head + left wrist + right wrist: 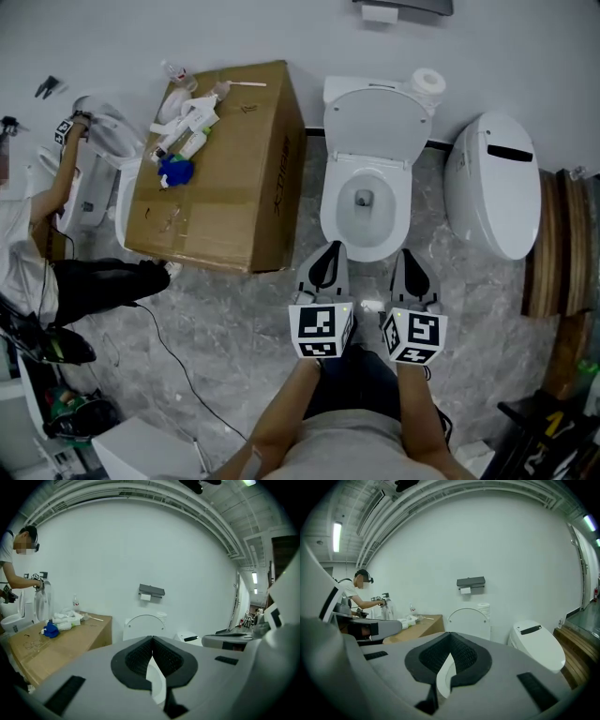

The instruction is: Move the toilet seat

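Note:
A white toilet (367, 202) stands against the wall with its lid (377, 120) raised against the tank; I cannot tell whether the seat ring rests on the bowl. My left gripper (328, 253) hovers just before the bowl's front left rim, shut and empty. My right gripper (410, 260) hangs beside it at the front right rim, also shut and empty. In the left gripper view the shut gripper (151, 640) points at the raised lid (144, 626). In the right gripper view the closed gripper (450, 635) faces the lid (469, 622) too.
A cardboard box (230, 173) carrying bottles and a blue item stands left of the toilet. A second toilet (493, 183) with its lid down sits to the right, beside wooden slats (553, 246). A toilet roll (429, 82) rests on the tank. A person (37, 234) works at far left.

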`<state>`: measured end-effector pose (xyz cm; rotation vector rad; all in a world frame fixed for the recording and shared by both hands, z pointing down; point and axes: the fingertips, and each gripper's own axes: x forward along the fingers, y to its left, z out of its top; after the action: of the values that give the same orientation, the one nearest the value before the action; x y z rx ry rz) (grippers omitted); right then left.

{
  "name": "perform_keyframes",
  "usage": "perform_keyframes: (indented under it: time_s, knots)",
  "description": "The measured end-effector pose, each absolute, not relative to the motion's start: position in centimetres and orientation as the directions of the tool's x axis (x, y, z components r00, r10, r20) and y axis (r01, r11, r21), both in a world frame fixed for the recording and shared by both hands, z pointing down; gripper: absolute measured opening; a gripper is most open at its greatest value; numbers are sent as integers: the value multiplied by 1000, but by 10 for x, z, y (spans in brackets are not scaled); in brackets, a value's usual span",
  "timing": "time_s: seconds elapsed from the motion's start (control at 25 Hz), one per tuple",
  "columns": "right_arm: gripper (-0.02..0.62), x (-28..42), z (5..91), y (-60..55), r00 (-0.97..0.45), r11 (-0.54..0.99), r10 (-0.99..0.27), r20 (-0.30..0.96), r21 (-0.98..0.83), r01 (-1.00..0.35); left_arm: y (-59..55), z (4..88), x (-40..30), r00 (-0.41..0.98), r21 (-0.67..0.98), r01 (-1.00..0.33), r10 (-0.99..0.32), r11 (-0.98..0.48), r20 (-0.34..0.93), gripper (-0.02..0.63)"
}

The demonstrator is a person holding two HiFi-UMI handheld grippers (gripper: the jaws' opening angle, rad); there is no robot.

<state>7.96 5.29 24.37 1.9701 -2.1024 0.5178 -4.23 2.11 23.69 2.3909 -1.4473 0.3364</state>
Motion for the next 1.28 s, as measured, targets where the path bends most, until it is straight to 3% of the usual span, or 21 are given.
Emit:
perform_keyframes:
  time_s: [0.68,1.28]
  knots:
    - [15,77,270,18,-33,-13,-894,448,-101,-995,-24,265,-44,497,185,-867,-767,-463,406,15]
    - [15,104,295,-27,-74,15,-863,499,-121,-993,-60,291,-27,449,202,-893,-761,-402,469,15]
